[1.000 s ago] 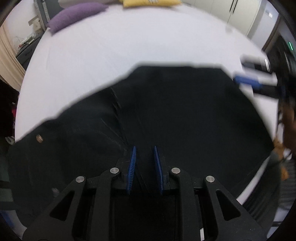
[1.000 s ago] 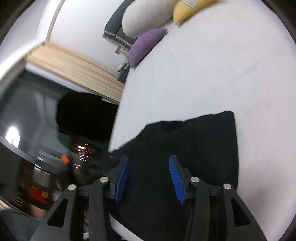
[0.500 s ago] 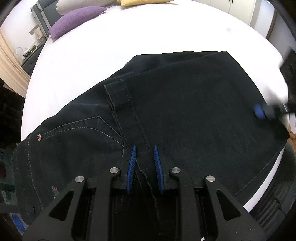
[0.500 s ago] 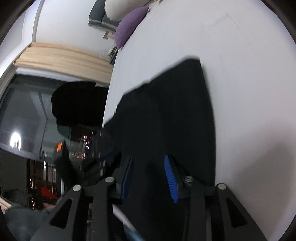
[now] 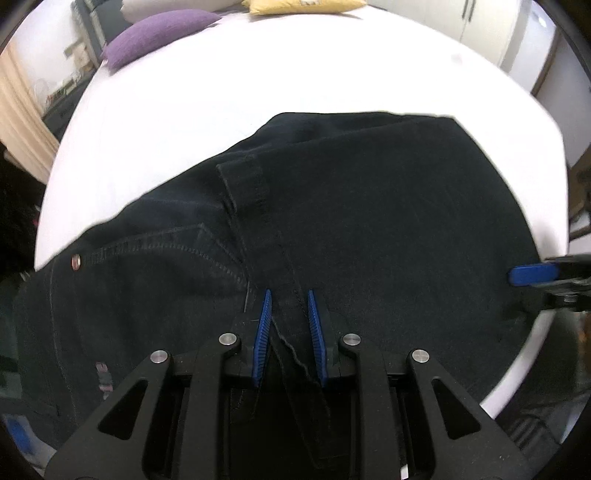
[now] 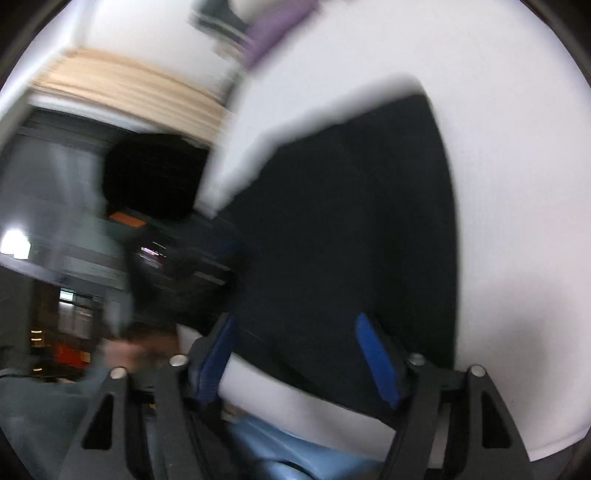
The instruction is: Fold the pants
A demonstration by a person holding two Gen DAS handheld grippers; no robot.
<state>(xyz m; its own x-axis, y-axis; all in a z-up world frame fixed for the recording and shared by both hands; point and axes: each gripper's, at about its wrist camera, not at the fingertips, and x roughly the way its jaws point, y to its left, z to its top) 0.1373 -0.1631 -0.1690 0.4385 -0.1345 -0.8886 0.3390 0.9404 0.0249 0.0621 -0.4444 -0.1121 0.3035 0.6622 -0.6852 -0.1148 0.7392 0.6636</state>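
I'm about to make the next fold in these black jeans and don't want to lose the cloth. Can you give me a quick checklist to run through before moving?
1. Left gripper closed on the pants: ok, a seam strip sits between its narrow jaws.
2. Right gripper gripping cloth: not ok, its jaws are opening and the pads stand clear of the fabric under them.
3. Pants lying on the white bed: ok across the middle; the waist end hangs over the near edge.
4. Landing area beyond the pants: ok, only bare sheet up to the purple pillow.
5. Right wrist view sharp enough to judge grip: not ok, blurred.
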